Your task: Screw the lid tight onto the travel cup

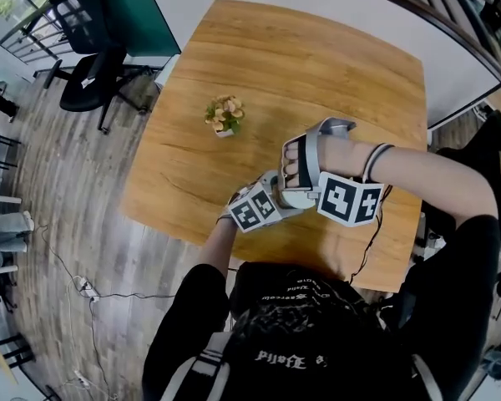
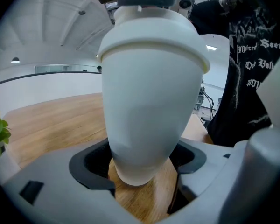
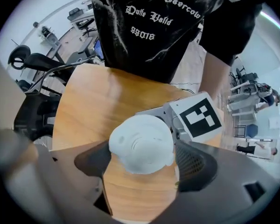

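Landmark: a small potted plant (image 1: 225, 115) stood on the wooden table (image 1: 317, 65), and every place below was taken from it.
Travel cup: the white travel cup (image 2: 149, 125) was on the person's side of the plant and well apart from it. In the left gripper view the plant showed only at the far left edge. In the head view the cup was hidden under the hands.
Cup base: it hung low over the wood. Whether it touched the table could not be told.
Lid: the white lid (image 3: 141, 143) sat on top of the cup, seen from straight above in the right gripper view.
Left gripper: the left gripper (image 2: 141, 169) had its dark pads closed against the narrow lower part of the cup, gripping it from both sides.
Right gripper: the right gripper (image 3: 143, 162) pointed down over the lid. Its jaws were spread wide, one on each side, with the pads just beside the rim and not seen to press.
Person: a black printed shirt (image 3: 154, 22) filled the side of the cup away from the plant.
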Motion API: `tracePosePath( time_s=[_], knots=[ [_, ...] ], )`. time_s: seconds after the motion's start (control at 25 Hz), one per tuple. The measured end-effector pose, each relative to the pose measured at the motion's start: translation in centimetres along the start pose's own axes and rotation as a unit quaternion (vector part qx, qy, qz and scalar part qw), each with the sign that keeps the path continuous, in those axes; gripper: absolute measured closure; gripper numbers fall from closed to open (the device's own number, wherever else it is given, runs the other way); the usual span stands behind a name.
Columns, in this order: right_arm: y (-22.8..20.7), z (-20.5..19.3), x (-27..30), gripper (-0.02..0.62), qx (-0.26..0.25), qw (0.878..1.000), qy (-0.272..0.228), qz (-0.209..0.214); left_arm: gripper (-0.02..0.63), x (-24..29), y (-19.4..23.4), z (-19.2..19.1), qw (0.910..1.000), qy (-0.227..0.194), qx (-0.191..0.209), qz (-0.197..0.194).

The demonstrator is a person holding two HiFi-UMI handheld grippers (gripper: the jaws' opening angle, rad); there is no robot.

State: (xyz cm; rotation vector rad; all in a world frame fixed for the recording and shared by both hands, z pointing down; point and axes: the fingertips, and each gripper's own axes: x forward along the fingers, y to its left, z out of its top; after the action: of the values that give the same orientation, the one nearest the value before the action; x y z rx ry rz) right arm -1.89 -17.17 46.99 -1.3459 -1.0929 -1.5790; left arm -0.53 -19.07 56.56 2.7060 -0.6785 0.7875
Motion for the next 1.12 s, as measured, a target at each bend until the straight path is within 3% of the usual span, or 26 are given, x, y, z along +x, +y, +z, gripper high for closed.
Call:
tracePosePath(
  time_s=[0.16, 0.28, 0.56, 0.76, 0.92, 1.04, 1.12],
  knots=[
    [-0.4, -0.2, 0.1, 0.179, 0.034, 0.999, -0.010, 0.006, 0.212, 0.0, 0.3, 0.1, 1.0000, -0.002, 0.001, 0.004],
    [-0.7, -0.4, 0.4, 0.179, 0.096, 0.995, -0.025, 0.003, 0.213, 0.1, 0.7, -0.3, 1.0000, -0.003, -0.002, 0.006],
    [-1.1, -0.2, 0.5, 0.179, 0.268, 0.962, -0.048, -0.026, 0.212, 0.4, 0.6, -0.4, 0.9998, -0.008, -0.016, 0.014],
    [-1.7, -0.4, 0.1, 0.180, 0.379, 0.922, -0.062, -0.045, 0.212, 0.1, 0.5, -0.3, 0.9988, -0.014, -0.035, 0.031],
    [-1.7, -0.5, 0.2, 0.179, 0.466, 0.881, -0.065, -0.053, 0.212, 0.0, 0.4, -0.4, 0.9975, -0.016, -0.050, 0.047],
    [-1.8, -0.9, 0.2, 0.181, 0.536, 0.838, -0.070, -0.078, 0.212, 0.2, 0.4, -0.4, 0.9956, -0.025, -0.066, 0.063],
    [-1.9, -1.2, 0.1, 0.181, 0.593, 0.795, -0.071, -0.107, 0.212, 0.2, 0.6, -0.3, 0.9934, -0.034, -0.075, 0.080]
  ],
)
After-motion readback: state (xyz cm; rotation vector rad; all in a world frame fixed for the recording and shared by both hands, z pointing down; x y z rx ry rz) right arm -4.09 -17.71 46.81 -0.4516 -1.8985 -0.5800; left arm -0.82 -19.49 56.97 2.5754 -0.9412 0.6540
